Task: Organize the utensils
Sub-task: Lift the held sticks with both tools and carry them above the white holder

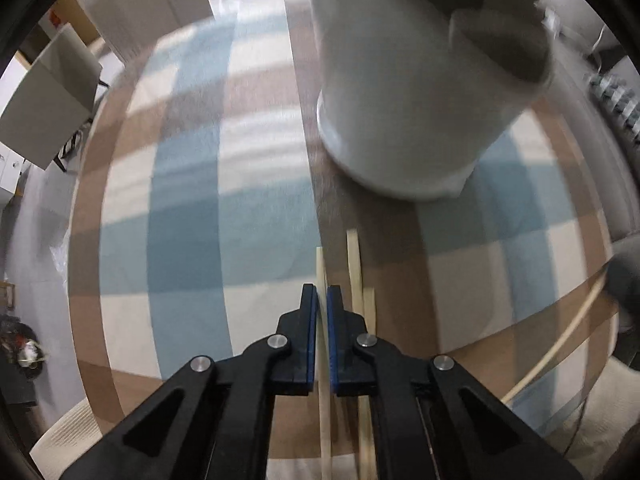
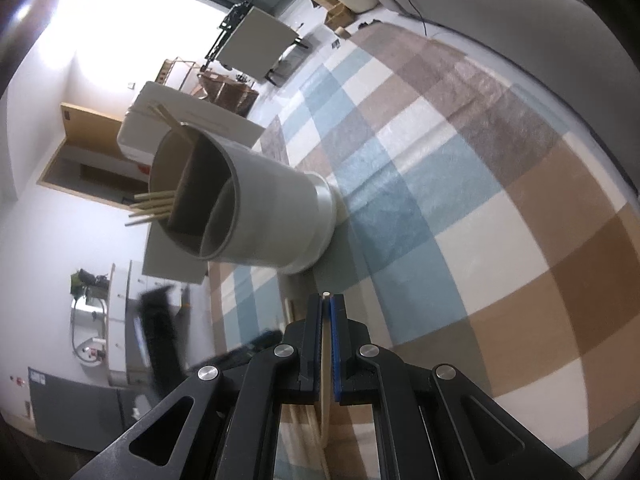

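A pale grey cylindrical plastic utensil holder point(image 2: 256, 208) with pale wooden chopsticks point(image 2: 154, 208) stands on a blue, cream and brown checked cloth surface point(image 2: 460, 184), near black claws with blue pads point(image 2: 336, 344).

Heavy fisheye bending darkens both views' corners. The left view is dim, its holder point(image 1: 420, 80) motion-blurred. The right view's window point(image 2: 132, 16) glares white at upper left.

A lived-in home room, probably a living or dining area: a plaid rug point(image 2: 460, 184) in blue, tan and cream covers the floor, a folding table point(image 2: 256, 46) stands by the bright window, and a doorway point(image 2: 86, 160) and white cabinet point(image 2: 120, 320) line the wall.
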Available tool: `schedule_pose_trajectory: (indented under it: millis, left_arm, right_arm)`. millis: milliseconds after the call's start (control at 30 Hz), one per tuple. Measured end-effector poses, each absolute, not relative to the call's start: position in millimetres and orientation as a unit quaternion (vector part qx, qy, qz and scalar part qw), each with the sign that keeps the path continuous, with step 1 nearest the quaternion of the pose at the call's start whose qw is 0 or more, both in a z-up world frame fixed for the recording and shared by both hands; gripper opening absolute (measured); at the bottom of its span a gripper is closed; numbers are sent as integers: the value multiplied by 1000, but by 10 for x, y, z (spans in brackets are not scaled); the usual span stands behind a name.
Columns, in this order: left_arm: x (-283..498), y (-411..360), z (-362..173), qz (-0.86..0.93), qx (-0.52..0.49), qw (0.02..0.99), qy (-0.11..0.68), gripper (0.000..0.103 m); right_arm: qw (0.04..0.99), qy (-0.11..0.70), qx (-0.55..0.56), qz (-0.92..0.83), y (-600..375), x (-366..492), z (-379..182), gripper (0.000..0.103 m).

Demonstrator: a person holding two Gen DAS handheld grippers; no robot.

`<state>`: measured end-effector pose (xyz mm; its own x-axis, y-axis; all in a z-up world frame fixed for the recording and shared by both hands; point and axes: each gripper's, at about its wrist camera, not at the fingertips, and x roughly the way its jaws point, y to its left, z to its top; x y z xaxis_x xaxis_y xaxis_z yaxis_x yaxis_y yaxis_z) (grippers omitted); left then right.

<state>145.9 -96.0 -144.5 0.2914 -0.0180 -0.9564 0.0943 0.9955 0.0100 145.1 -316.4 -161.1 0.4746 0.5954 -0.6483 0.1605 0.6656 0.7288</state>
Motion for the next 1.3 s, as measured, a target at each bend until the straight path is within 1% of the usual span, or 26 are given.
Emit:
schedule_pose_trajectory:
  millis: [133, 267, 533, 867, 1000, 1300]
  left_arm:
    - [1328, -889, -1037, -53, -4, 848, 527, 1]
    - [1175, -880, -762, -72, -5, 873, 483, 1]
    - [1088, -682, -593, -92, -7, 888, 451, 1]
    - [918, -565, -466, -112, -5, 892, 438, 0]
    - [864, -569, -382, -119, -1, 892, 435, 0]
    - [764, -473, -164, -137, -14, 900, 414, 0]
  right_arm:
    - [778, 483, 371, 152, -3113, 1412, -1535, 3]
    - [807, 463, 326, 167, -2981, 1352, -1343, 3]
    - [862, 410, 228, 190, -2643, 1103, -978, 3]
    - [891, 376, 192, 168, -2484, 840, -776, 3]
    - [896, 374, 181, 157, -2427, 749, -713, 3]
    - [916, 345, 153, 133, -2397, 549, -412, 3]
